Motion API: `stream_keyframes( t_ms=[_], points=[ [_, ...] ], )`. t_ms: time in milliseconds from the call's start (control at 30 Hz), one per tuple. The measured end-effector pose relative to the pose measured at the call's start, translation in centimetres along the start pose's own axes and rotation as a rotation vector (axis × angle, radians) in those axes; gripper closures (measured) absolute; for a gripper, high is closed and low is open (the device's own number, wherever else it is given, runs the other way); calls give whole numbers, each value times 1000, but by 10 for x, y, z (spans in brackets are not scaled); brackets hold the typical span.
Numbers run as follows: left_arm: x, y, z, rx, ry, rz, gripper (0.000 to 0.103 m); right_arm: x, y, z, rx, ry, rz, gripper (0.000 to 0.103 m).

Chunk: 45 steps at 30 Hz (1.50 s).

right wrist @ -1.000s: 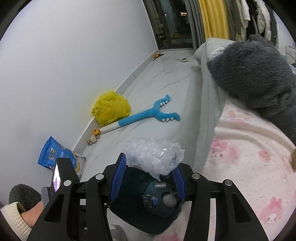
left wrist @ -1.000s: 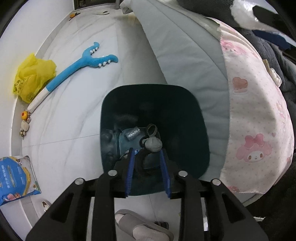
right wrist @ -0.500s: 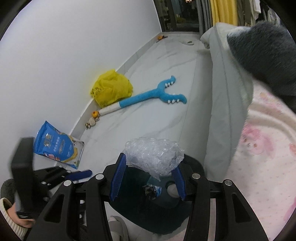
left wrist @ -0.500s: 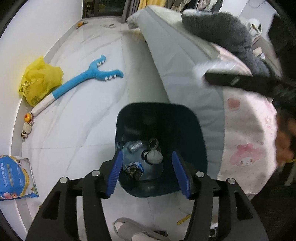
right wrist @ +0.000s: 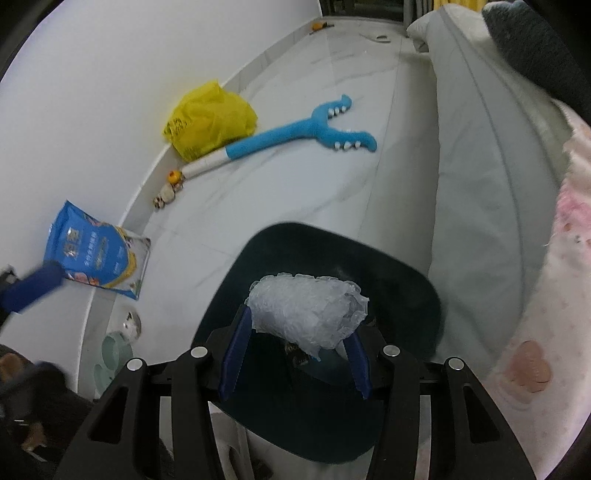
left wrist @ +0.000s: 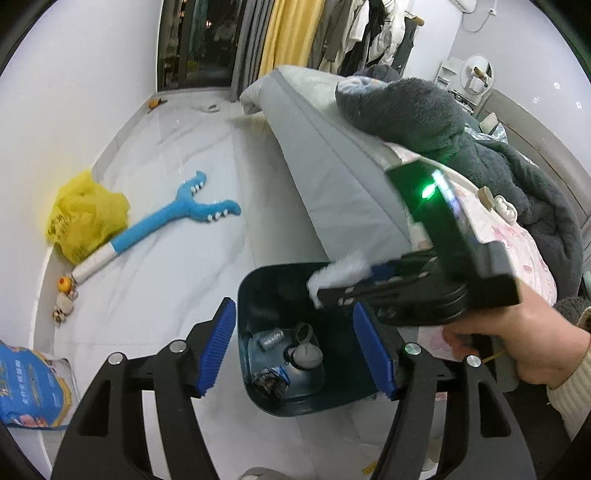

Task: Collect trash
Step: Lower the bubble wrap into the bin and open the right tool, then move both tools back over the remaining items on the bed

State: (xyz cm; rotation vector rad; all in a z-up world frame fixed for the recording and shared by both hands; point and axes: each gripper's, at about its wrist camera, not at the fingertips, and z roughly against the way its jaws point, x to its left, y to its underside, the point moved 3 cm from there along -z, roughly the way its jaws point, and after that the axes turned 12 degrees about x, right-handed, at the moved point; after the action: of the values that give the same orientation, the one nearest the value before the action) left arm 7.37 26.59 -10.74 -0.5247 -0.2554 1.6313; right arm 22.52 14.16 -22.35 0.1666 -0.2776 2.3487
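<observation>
Jaws of my right gripper [right wrist: 295, 360] are clenching crumpled clear bubble wrap [right wrist: 308, 314] over the dark teal plastic bin [right wrist: 413, 291]. My left gripper [left wrist: 295, 350] is hanging released above it.

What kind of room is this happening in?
Most likely a bedroom at home. A bed with a fuzzy grey blanket runs along one side, clothes hang at the far end, and a blue plush toy lies on the tiled floor.
</observation>
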Motion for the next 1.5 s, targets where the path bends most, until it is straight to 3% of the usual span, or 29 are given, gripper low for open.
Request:
stream_keyframes(
  t_ms=[267, 600, 700, 967, 1500],
  points=[
    [4, -5, 23, -79, -26, 15, 33, 6, 4, -28, 81, 31, 33, 53],
    [-3, -11, 42, -138, -33, -7, 23, 5, 12, -45, 151, 67, 39, 52],
    [-6, -15, 47, -155, -61, -15, 21, 6, 13, -46, 155, 67, 36, 38],
    [-9, -24, 61, -207, -67, -1, 14, 4, 13, -28, 115, 74, 46, 21],
    [-69, -52, 69, -294, -41, -65, 14, -21, 25, 62, -97, 112, 83, 18]
  ],
)
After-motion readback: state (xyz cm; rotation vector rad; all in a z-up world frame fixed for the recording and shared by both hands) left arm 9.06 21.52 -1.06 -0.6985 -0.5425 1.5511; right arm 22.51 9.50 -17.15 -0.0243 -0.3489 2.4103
